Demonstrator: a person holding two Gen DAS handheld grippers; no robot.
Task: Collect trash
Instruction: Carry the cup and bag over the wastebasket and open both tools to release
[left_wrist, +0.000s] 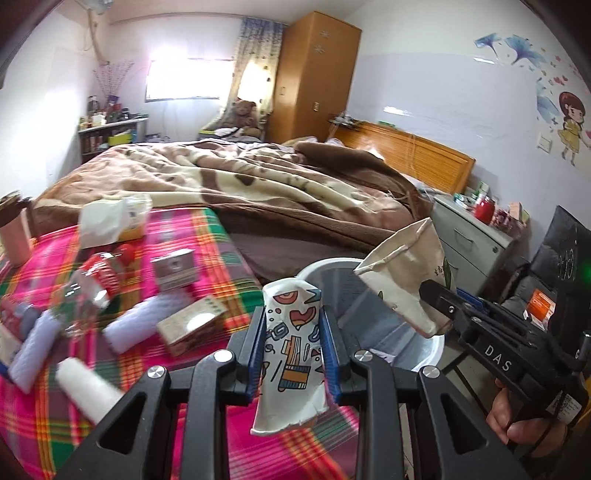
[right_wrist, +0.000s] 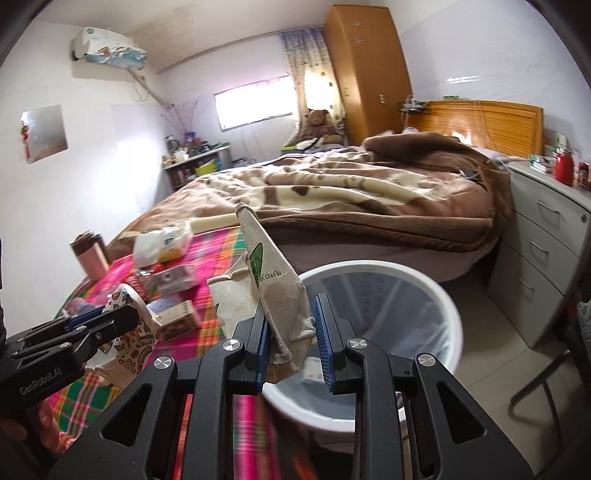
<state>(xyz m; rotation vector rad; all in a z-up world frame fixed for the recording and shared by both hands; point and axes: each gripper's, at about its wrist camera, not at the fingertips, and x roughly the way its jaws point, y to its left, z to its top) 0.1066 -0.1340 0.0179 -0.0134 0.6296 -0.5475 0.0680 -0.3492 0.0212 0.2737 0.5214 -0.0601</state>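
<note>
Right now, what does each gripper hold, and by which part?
Left gripper: patterned cup, by its sides. Right gripper: crushed beige cup, by its lower end.

A: Left wrist view: items on the table (left_wrist: 207, 236) at far left are motion-blurred. The clear bottle (left_wrist: 79, 306) is barely legible, and the tumbler (left_wrist: 13, 229) is cut by the frame edge.

B: Right wrist view: the bin (right_wrist: 448, 306) has its near rim hidden behind the right tongs (right_wrist: 291, 332). Something printed lies inside, possibly a wrapper, too small to read.

A: The patterned cup (right_wrist: 129, 332) is half hidden by the left tongs (right_wrist: 122, 314).
</note>
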